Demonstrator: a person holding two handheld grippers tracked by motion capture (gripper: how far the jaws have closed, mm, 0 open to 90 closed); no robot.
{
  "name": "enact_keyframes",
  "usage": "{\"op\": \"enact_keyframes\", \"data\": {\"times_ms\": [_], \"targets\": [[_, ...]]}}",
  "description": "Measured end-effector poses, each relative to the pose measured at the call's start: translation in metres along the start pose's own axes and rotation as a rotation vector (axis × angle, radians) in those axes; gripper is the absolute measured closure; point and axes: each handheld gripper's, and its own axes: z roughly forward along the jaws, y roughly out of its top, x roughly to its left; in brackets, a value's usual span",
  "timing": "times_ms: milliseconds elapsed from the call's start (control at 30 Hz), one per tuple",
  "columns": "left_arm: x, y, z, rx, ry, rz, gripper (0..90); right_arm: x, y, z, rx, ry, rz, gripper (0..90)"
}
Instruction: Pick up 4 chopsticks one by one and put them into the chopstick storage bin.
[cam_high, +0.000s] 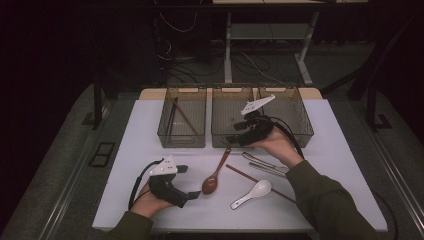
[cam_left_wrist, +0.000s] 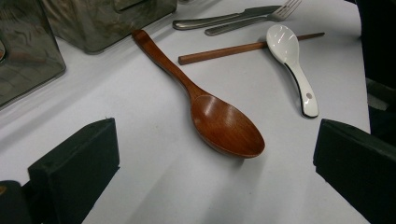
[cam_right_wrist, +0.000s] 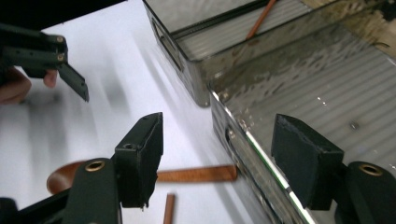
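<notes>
High view showed my white table (cam_high: 150, 125), then three smoked bins (cam_high: 182, 122). My right gripper (cam_high: 239, 134) hung over the middle bin's (cam_high: 220, 140) front rim, jaws apart and empty. My left gripper (cam_high: 189, 181), jaws apart, rested just beside the wooden spoon (cam_high: 214, 177).

the high view looks forward and down on the whole white table (cam_high: 150, 130) from the person's side. the left gripper view sits low and close, facing the wooden spoon (cam_left_wrist: 219, 121) (also seen from above (cam_high: 214, 178)). the right gripper view looks closely along the middle bin (cam_right_wrist: 261, 154) rim.
</notes>
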Motion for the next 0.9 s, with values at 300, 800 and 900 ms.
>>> {"op": "enact_keyframes", "data": {"times_ms": [300, 800, 900], "targets": [[-0.001, 0.000, 0.000, 0.002, 0.001, 0.000, 0.0, 0.003, -0.027, -0.016, 0.001, -0.007, 0.014, 40.9], [-0.001, 0.001, 0.000, 0.002, 0.006, 0.000, 0.0, 0.014, -0.074, -0.041, 0.034, -0.006, 0.016, 62.7], [-0.001, 0.000, 0.000, 0.002, 0.006, 0.001, 0.0, 0.016, -0.083, -0.047, 0.048, -0.015, 0.015, 65.8]]}}
